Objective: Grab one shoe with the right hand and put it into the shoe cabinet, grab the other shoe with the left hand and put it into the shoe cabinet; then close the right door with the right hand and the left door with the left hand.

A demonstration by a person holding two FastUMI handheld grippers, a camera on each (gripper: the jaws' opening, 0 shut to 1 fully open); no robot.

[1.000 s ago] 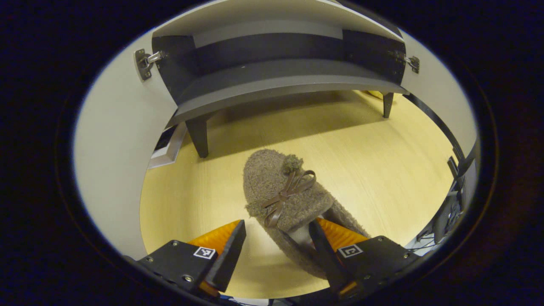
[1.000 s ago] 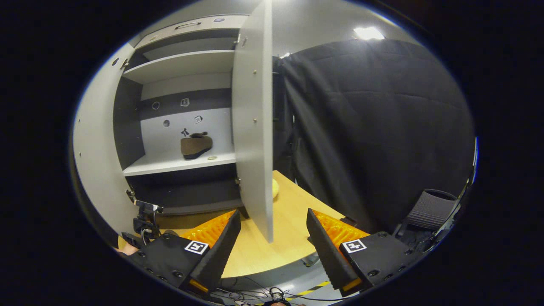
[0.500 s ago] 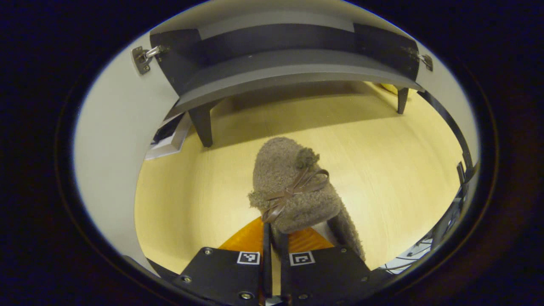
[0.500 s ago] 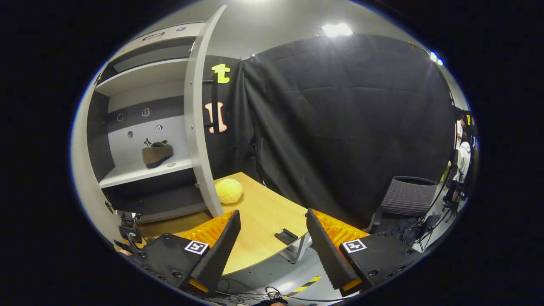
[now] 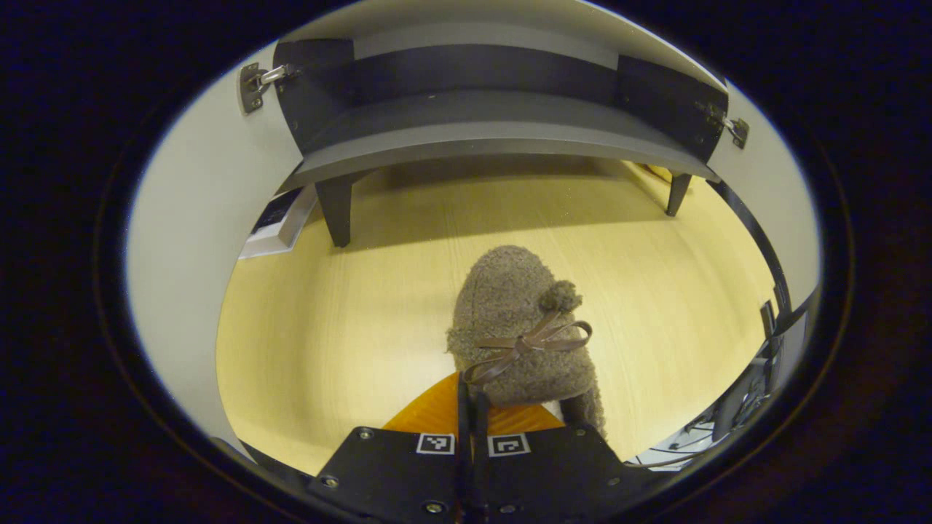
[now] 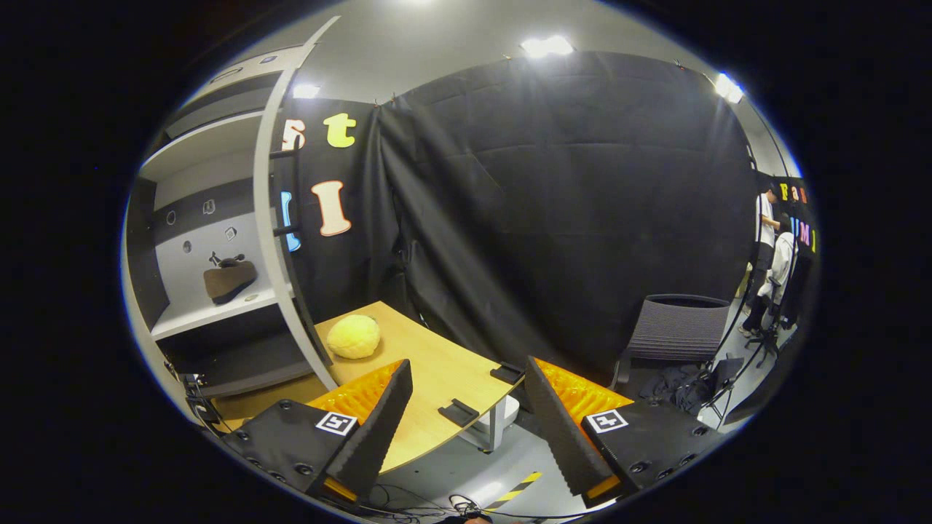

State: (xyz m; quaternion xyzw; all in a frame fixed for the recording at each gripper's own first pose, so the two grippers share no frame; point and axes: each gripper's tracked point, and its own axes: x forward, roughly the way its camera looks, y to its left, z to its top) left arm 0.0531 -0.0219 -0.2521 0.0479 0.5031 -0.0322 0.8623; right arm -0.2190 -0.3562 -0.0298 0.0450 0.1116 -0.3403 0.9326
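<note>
Left gripper (image 5: 472, 407): at the bottom centre of the left gripper view, its two fingers are drawn together with only a thin slit between them, clamped on the rear rim of the fuzzy brown slipper.
Fuzzy brown slipper with a thin brown ribbon bow and a pompom (image 5: 523, 331): sits at lower centre of the left gripper view, toe pointing up the frame toward the cabinet; whether its sole touches the table cannot be told.
Light wooden table top (image 5: 349, 320): fills the middle of the left gripper view, under and around the slipper.
Shoe cabinet, dark grey base on short dark legs (image 5: 473, 138): runs across the top of the left gripper view, well apart from the slipper.
Left door, pale panel with a metal hinge (image 5: 196, 218): stands open along the left edge of the left gripper view.
Right gripper (image 6: 466, 407): at the bottom of the right gripper view, its fingers are spread wide apart with nothing between them.
Second brown slipper (image 6: 229, 279): lies on a pale shelf inside the cabinet, at the left of the right gripper view.
Right door, pale panel seen edge-on (image 6: 273, 240): stands open, left of centre in the right gripper view, just right of the shelved slipper.
Round yellow plush ball (image 6: 354, 336): rests on the table near the foot of the right door.
Grey office chair (image 6: 673, 335): stands at lower right of the right gripper view, before the black cloth.
Person in a white top (image 6: 766, 229): stands at the far right edge, small and hard to make out.
</note>
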